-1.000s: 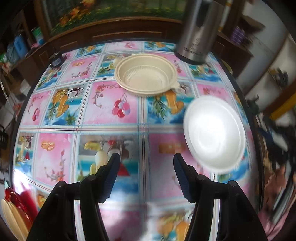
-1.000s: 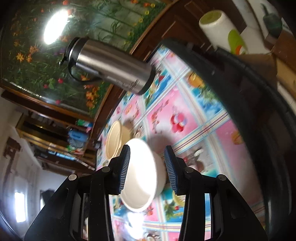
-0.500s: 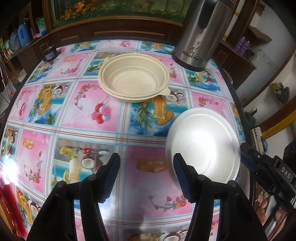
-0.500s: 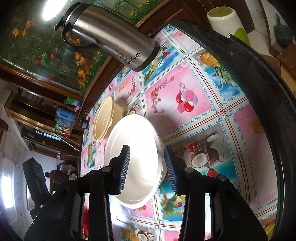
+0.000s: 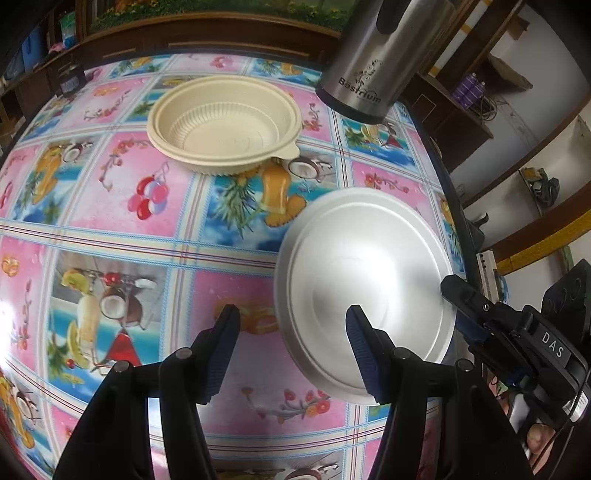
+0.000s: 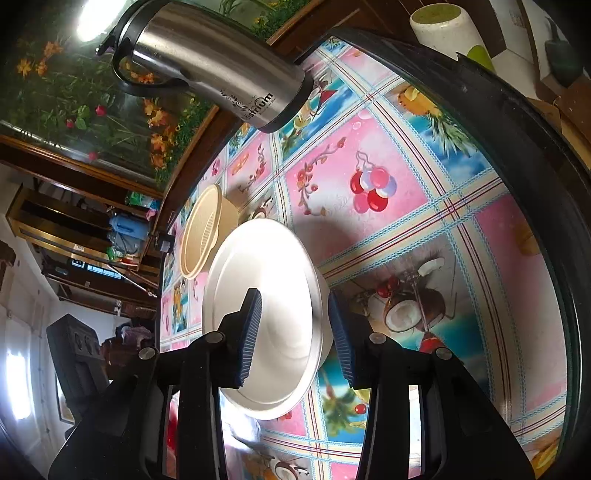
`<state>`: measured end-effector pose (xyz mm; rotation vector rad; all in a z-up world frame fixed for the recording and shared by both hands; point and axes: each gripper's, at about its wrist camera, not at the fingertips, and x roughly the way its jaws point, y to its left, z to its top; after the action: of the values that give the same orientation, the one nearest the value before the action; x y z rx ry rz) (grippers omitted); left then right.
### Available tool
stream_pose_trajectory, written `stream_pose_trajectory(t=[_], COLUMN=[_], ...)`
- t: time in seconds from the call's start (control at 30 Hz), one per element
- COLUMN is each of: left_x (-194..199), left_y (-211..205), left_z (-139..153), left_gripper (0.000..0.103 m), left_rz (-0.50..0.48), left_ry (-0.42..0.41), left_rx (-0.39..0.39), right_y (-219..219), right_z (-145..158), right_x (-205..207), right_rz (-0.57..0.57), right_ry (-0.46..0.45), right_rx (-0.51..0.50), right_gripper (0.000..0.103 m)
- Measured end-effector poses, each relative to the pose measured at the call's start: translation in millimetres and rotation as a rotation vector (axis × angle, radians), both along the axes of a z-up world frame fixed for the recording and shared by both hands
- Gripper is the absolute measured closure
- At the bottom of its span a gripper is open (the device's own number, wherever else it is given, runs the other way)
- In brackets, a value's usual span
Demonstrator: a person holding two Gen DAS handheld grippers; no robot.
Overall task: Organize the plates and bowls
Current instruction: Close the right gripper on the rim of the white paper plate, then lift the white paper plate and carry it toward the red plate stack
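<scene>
A white bowl [image 6: 266, 266] hangs tilted just above the flowery tablecloth [image 6: 424, 221], and my right gripper [image 6: 293, 306] is shut on its wall, one finger inside and one outside. In the left wrist view that white bowl [image 5: 362, 266] is at the right, with the right gripper [image 5: 461, 295] holding its right rim. A beige ribbed bowl [image 5: 221, 125] stands upright at the back of the table; in the right wrist view the beige bowl [image 6: 201, 236] is just beyond the white one. My left gripper [image 5: 291, 314] is open with nothing between its fingers, beside the white bowl's left edge.
A steel thermos jug [image 5: 380, 55] stands at the table's far right, close behind both bowls, and the jug [image 6: 214, 62] fills the top of the right wrist view. The table's dark rim [image 6: 535, 166] curves along the right. A white cup [image 6: 443, 22] stands beyond it.
Both grippers have come lower and closer to the table. The white bowl, still held, has moved towards the left gripper. The right gripper has come into the left wrist view.
</scene>
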<state>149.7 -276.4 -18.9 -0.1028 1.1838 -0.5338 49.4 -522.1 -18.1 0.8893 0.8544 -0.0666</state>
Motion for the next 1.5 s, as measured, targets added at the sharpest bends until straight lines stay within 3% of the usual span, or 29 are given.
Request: stream_pose_trajectory(t=[0.17,0.27,0.43,0.53,0.77,1.17,1.5], left_x=[-0.7,0.1,1.1,1.1,0.2,-9.5,-31.5], left_y=[-4.7,-3.3,-0.8,0.8,8.3,51.6,117.9], left_z=[-4.1,-5.0,-6.1,-5.6,-8.4,-5.1,-1.7], left_gripper=[0.047,0.056,0.079,0.091,0.091,0.091,0.092], left_rz=[-0.005,-0.005,-0.017,-0.016,-0.017,0.025,0.119], left_ry=[0.0,0.001,0.007,-0.005,-0.002,0.009,-0.086], left_rx=[-0.002,-0.013,-0.023,-0.022,-0.028,-0.062,-0.044], right_y=[0.2,1.1,3.4,4.7,7.7,37.6,100.7], right_z=[-1.3,-1.9,-1.1,-1.3,0.1,8.6,1.7], right_x=[0.5,0.8,0.8,1.4,1.8,4.5,-2.3], right_rz=[-0.003,-0.004,-0.009,-0.016,-0.017,0.041,0.125], right_ry=[0.008,0.011,0.025,0.038,0.039,0.003,-0.038], right_rx=[-0.001,-0.004,-0.037,-0.066,-0.105,-0.136,-0.124], right_gripper=[0.065,0.067,0.086,0.088,0.094,0.094,0.094])
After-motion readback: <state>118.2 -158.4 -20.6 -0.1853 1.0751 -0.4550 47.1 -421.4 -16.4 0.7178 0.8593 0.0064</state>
